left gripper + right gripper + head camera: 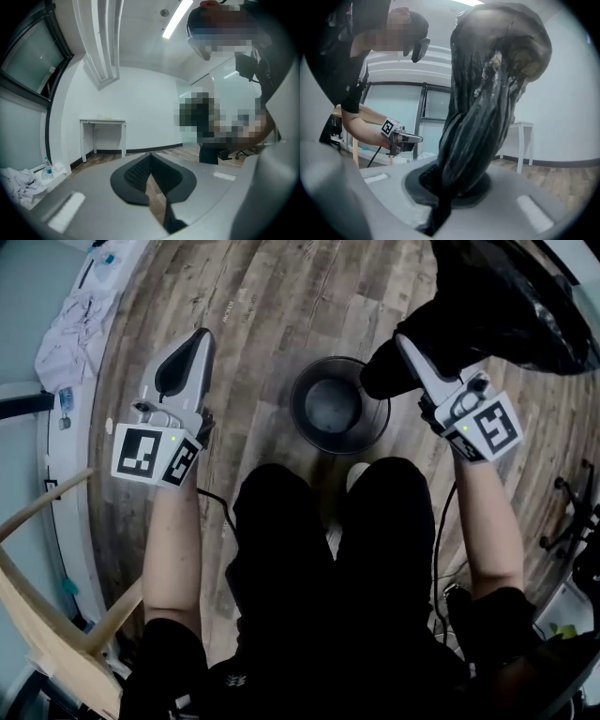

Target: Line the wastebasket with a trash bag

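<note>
A round dark wastebasket (302,427) stands empty on the wood floor, just beyond the person's knees. My right gripper (403,343) is to its right, shut on a gathered part of the black trash bag (497,306). The bag balloons up and away from the jaws at the upper right. In the right gripper view the bag (487,93) rises as a twisted bundle from the shut right gripper (440,187). My left gripper (199,336) is left of the basket and apart from it. It is shut with nothing between its jaws, as the left gripper (151,159) shows in its own view.
A white table (103,123) stands against the far wall. Crumpled cloth (18,180) and a bottle (47,168) lie by the left wall. A wooden chair (56,615) is at my lower left, an office chair base (572,512) at the right.
</note>
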A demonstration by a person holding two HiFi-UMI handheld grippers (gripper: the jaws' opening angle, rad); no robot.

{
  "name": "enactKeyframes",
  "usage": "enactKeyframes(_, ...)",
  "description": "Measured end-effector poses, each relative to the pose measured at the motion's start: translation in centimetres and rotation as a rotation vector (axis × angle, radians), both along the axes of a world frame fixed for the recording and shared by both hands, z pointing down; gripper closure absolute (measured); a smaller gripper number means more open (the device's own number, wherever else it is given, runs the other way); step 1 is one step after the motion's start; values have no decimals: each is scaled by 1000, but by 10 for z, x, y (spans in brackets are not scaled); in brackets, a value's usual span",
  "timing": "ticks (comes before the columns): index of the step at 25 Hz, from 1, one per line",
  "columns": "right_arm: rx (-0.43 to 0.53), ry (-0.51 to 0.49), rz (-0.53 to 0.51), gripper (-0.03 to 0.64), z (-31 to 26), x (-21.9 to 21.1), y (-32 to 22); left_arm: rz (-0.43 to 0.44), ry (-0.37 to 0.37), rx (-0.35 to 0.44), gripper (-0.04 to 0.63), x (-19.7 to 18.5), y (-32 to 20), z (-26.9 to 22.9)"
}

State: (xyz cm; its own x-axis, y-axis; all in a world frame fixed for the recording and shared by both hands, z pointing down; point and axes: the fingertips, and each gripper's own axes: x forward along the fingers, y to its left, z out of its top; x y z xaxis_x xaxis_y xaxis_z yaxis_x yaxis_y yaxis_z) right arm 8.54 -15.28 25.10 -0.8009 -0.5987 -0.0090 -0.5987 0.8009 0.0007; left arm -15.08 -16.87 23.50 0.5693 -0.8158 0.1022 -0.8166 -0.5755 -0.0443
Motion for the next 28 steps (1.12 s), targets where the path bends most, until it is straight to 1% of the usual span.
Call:
enactKeyframes(2, 8, -21, -17, 614, 16, -5, 4, 11, -15, 15, 588, -4, 3, 19)
enactKeyframes(4, 20, -17, -33, 614, 30, -9, 9, 21, -19, 31, 588, -7, 5, 30)
enactKeyframes(7, 28, 21, -63, 614, 47, -15, 20, 43, 6, 44, 588, -5, 8, 43)
enactKeyframes(9, 35, 22, -86, 614, 54, -21, 26, 50, 19, 46, 587, -5, 8, 50)
enactKeyframes(11, 34, 29, -111, 614, 64, -27, 32, 53, 32, 42, 587, -4, 7, 57)
enactKeyframes(16, 11, 101, -210, 614, 99, -36, 50, 75, 38, 22, 588, 12, 11, 76)
enactKeyframes(21, 25, 80, -253, 614, 118, -45, 55, 95, 33, 27, 586, 24, 14, 81)
enactKeyframes(28, 12, 99, -330, 610, 150, -59, 63, 65, -4, -18, 587, 13, 16, 103)
